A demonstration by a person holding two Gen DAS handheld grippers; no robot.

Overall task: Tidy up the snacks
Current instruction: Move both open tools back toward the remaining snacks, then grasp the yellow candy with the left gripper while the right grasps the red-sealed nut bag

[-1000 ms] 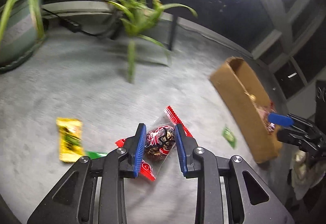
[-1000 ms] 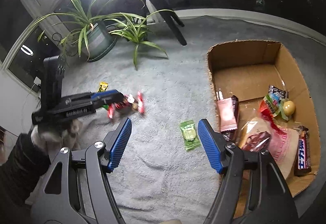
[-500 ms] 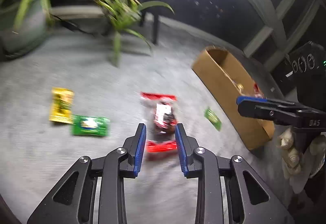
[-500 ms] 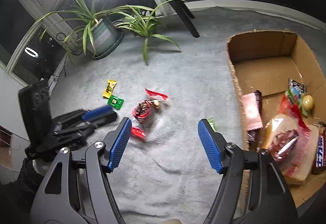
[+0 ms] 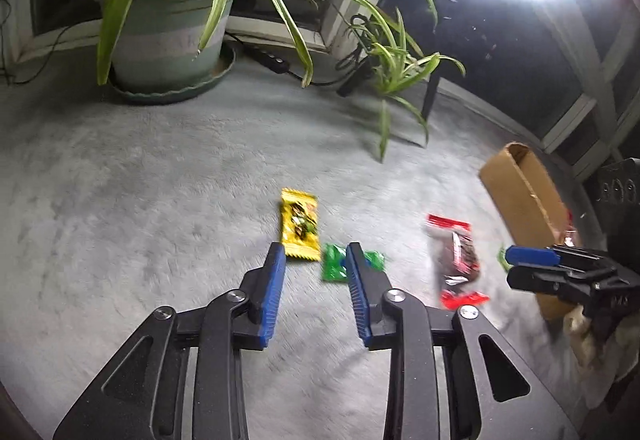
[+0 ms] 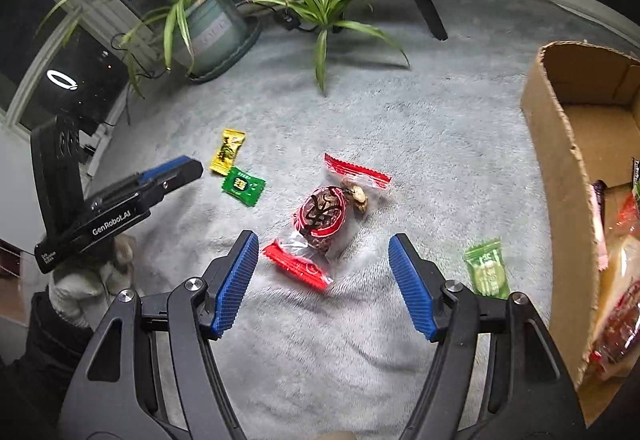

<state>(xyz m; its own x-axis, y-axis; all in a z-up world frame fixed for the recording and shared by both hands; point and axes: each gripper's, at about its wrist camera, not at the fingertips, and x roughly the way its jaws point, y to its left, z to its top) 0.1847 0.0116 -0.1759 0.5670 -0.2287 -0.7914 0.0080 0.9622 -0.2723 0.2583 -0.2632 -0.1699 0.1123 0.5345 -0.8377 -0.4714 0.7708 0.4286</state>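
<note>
Your box [image 6: 560,176] already holds several snacks, but four remain on the carpet [image 6: 440,128]: yellow packet [image 5: 299,226], green packet [image 5: 335,267], red-ended bag [image 6: 320,218], pale green candy [image 6: 485,267]. Your left gripper [image 5: 316,286] is opening, empty; your right gripper [image 6: 324,282] gapes wide above the bag.

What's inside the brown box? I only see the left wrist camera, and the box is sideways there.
Observer: Snacks already. The right wrist view shows a bread packet inside the box.
Operator: Any snack lying near it?
Observer: Yes, a light green candy lies on the carpet beside the box, not touching it.
Operator: Is the right gripper holding something?
Observer: No, the right gripper is open and empty, pointed at the red packet.
</note>
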